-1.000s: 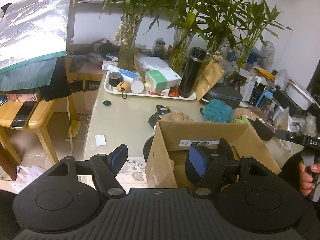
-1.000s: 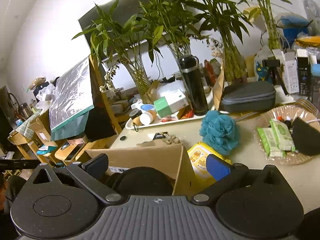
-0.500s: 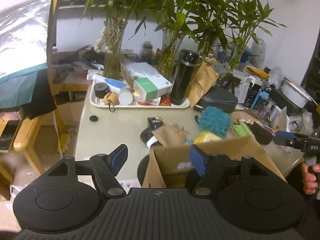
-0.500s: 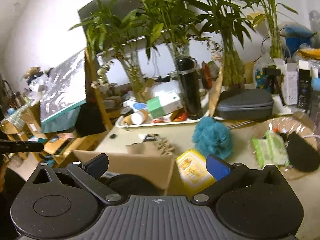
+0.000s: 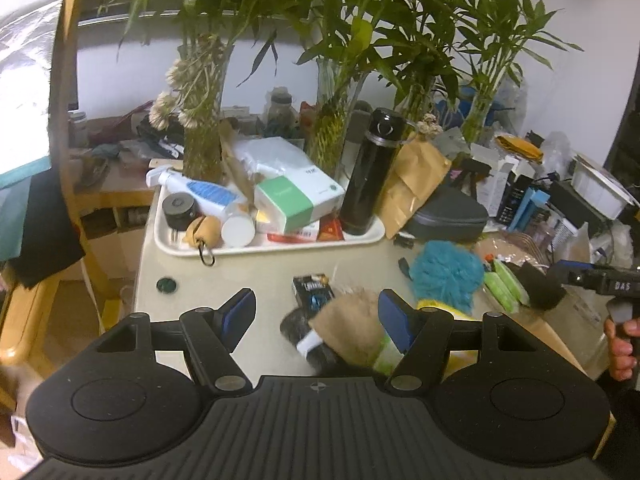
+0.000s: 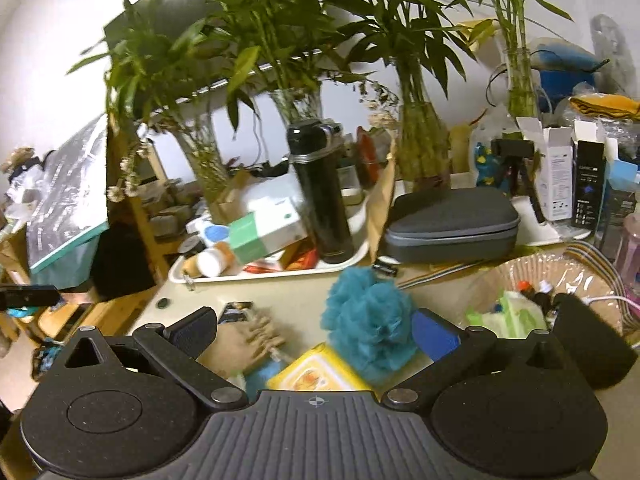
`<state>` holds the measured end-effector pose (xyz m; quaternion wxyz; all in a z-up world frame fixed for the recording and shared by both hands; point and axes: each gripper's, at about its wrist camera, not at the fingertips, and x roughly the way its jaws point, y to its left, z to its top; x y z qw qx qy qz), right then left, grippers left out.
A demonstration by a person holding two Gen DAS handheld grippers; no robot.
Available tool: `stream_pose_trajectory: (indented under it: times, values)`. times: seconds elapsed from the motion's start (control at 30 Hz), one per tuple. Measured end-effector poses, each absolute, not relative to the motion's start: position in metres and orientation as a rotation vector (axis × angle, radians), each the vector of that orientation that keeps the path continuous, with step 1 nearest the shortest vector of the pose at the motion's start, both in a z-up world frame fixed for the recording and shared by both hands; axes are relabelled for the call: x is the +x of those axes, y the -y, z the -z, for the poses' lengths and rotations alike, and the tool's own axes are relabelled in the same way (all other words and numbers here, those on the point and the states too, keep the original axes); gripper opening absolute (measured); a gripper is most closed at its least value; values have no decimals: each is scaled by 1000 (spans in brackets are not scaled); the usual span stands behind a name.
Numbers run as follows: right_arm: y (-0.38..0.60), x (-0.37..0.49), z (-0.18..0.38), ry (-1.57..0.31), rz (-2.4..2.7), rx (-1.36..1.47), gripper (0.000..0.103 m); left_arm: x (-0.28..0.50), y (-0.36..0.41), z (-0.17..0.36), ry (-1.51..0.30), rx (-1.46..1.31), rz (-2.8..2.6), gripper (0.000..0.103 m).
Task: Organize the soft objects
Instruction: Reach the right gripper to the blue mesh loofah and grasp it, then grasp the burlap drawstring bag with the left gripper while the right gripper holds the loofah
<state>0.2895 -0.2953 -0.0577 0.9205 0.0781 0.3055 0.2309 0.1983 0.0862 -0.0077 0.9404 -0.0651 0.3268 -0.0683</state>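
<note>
A teal bath pouf [image 5: 446, 276] lies on the table, also in the right wrist view [image 6: 368, 316]. A tan five-toe sock [image 5: 352, 320] lies over a black rolled item with a white band [image 5: 308, 340]; the sock also shows in the right wrist view [image 6: 248, 338]. A yellow wipes pack [image 6: 320, 372] lies beside them. My left gripper [image 5: 318, 312] is open and empty above the sock. My right gripper [image 6: 316, 330] is open and empty, with the pouf between its fingers' line of sight. The cardboard box edge [image 5: 548, 340] shows at the right.
A white tray [image 5: 276, 240] holds a black flask [image 5: 370, 172], boxes and bottles. Vases of bamboo [image 5: 340, 136] stand behind. A grey case [image 6: 452, 224] and a wicker basket [image 6: 592, 268] with green packs sit at the right. A wooden chair [image 5: 24, 312] stands at the left.
Both grippers have moved forward and up over the table. The cardboard box has dropped out from under the left gripper; the sock and pouf now lie just ahead. Both stay open.
</note>
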Motion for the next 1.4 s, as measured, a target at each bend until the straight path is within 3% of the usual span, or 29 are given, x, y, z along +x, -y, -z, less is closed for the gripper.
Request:
stream_pose_trajectory:
  times: [0.43, 0.63, 0.97, 1.13, 1.2, 1.4]
  values:
    - [273, 341, 109, -648, -425, -21, 103, 221, -105, 28, -663, -130, 72, 67]
    - [257, 367, 124, -664, -416, -69, 95, 227, -100, 30, -685, -113, 99, 67]
    - [237, 397, 145, -757, -374, -109, 57, 230, -102, 40, -727, -118, 98, 67]
    - [234, 395, 144, -760, -372, -125, 22, 230, -103, 42, -732, -116, 97, 67]
    - [235, 393, 142, -749, -361, -123, 16, 230, -102, 42, -734, -115, 97, 67]
    - [242, 382, 118, -681, -358, -91, 14, 234, -98, 46, -741, -104, 118, 67]
